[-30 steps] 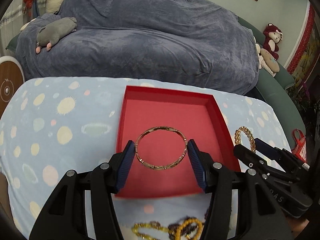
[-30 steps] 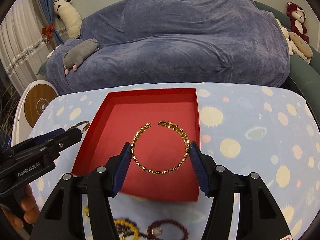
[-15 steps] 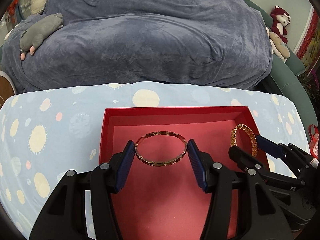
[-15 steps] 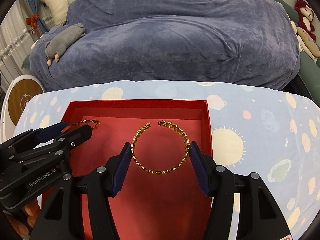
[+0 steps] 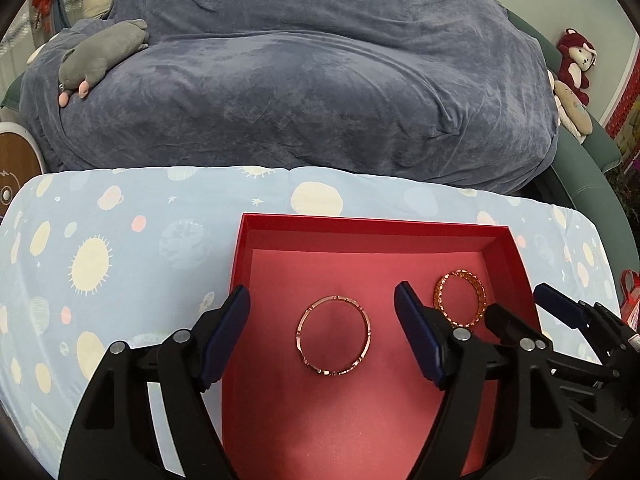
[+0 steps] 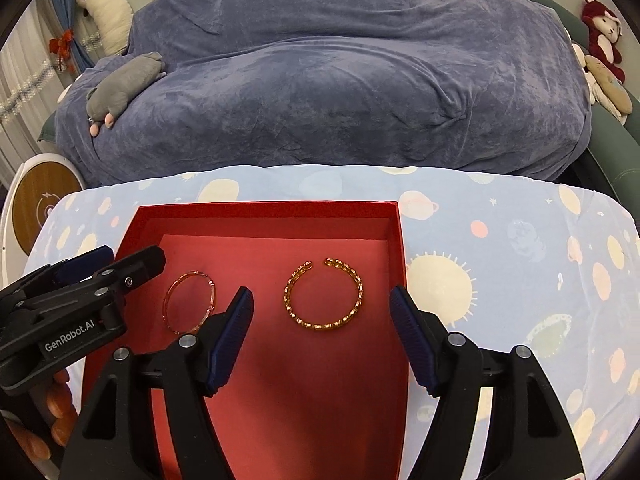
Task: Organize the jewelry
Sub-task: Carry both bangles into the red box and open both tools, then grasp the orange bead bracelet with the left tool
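A red tray [image 5: 372, 226] [image 6: 264, 210] lies on the planet-print cloth. A closed gold bangle [image 5: 334, 335] lies flat on the tray floor between the spread fingers of my left gripper [image 5: 322, 330], which is open and not touching it. An open-ended gold chain bangle [image 6: 324, 295] lies on the tray floor between the spread fingers of my right gripper [image 6: 322, 332], also open and clear of it. In the left wrist view the chain bangle [image 5: 460, 298] and right gripper [image 5: 536, 312] are at the right. In the right wrist view the closed bangle [image 6: 189, 301] and left gripper [image 6: 108, 264] are at the left.
The table wears a light blue cloth [image 5: 120, 248] with suns and planets. Behind it is a sofa under a blue-grey cover [image 5: 300, 72] with a grey plush toy [image 5: 100, 56]. Red and beige plush toys [image 6: 604, 36] sit at the far right. A round white and wood object [image 6: 36, 200] stands at the left.
Both grippers carried their bangles forward over the tray, then opened. Each bangle now lies loose on the tray floor instead of being gripped between the fingers.
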`<act>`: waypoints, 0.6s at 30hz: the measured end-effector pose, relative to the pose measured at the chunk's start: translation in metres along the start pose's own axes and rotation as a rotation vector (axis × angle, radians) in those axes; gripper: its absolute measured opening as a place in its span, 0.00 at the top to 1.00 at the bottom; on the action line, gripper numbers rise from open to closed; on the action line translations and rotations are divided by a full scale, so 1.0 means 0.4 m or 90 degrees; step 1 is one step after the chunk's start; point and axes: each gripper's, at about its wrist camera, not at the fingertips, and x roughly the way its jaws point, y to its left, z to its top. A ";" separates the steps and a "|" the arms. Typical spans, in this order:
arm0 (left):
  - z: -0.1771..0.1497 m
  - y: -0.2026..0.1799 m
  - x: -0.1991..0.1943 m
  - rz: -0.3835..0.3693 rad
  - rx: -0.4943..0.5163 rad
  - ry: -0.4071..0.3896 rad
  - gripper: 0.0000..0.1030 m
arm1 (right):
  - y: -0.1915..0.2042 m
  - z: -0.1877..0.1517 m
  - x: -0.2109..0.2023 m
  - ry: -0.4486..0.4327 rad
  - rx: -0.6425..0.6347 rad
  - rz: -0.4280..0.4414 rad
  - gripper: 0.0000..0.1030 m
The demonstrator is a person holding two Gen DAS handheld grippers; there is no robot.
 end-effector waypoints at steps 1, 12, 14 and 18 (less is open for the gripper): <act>-0.006 0.000 -0.016 0.002 -0.001 -0.003 0.31 | -0.002 -0.006 -0.018 -0.003 0.003 0.007 0.34; -0.186 0.026 -0.249 0.005 0.006 -0.038 0.25 | 0.006 -0.206 -0.273 -0.054 -0.037 -0.013 0.30; -0.237 0.032 -0.277 0.013 0.011 -0.030 0.25 | 0.007 -0.253 -0.307 -0.051 -0.040 -0.019 0.30; -0.350 0.050 -0.321 0.007 -0.004 -0.008 0.25 | 0.002 -0.356 -0.356 -0.036 -0.029 -0.017 0.30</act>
